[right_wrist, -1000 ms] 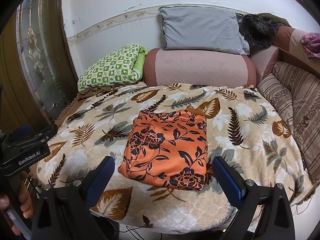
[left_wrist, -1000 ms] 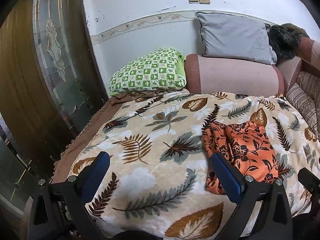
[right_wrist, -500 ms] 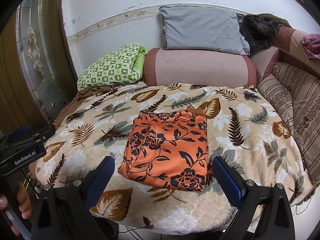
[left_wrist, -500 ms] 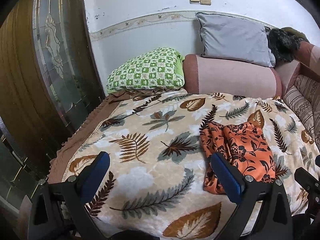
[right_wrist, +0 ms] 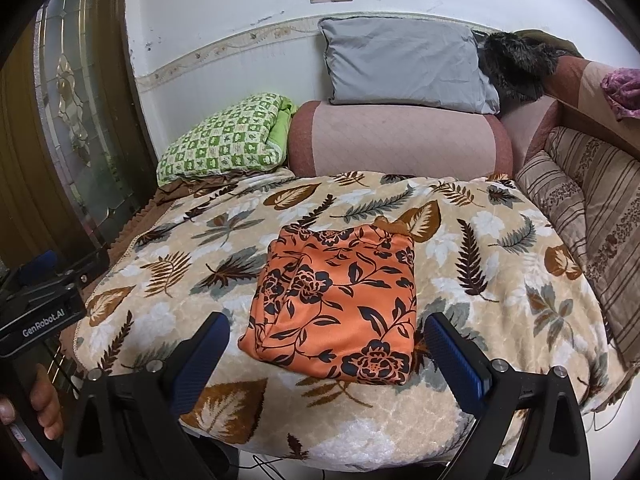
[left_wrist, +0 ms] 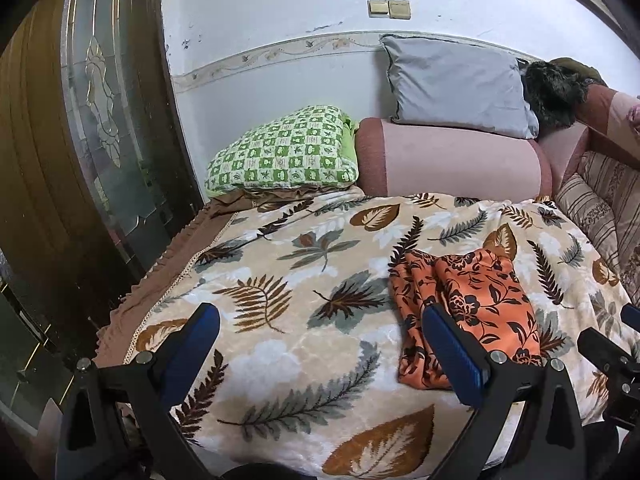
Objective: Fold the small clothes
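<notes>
A grey pillow tops a pink bolster beside a green checkered quilt.

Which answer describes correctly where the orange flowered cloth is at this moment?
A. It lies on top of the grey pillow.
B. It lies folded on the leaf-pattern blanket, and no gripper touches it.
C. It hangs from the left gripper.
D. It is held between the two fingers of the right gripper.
B: the orange flowered cloth lies folded on the leaf-pattern blanket, with the right gripper and the left gripper both open and holding nothing.

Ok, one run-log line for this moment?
orange floral garment: folded, on leaf-print blanket | left tool: open, empty | right tool: open, empty
</notes>
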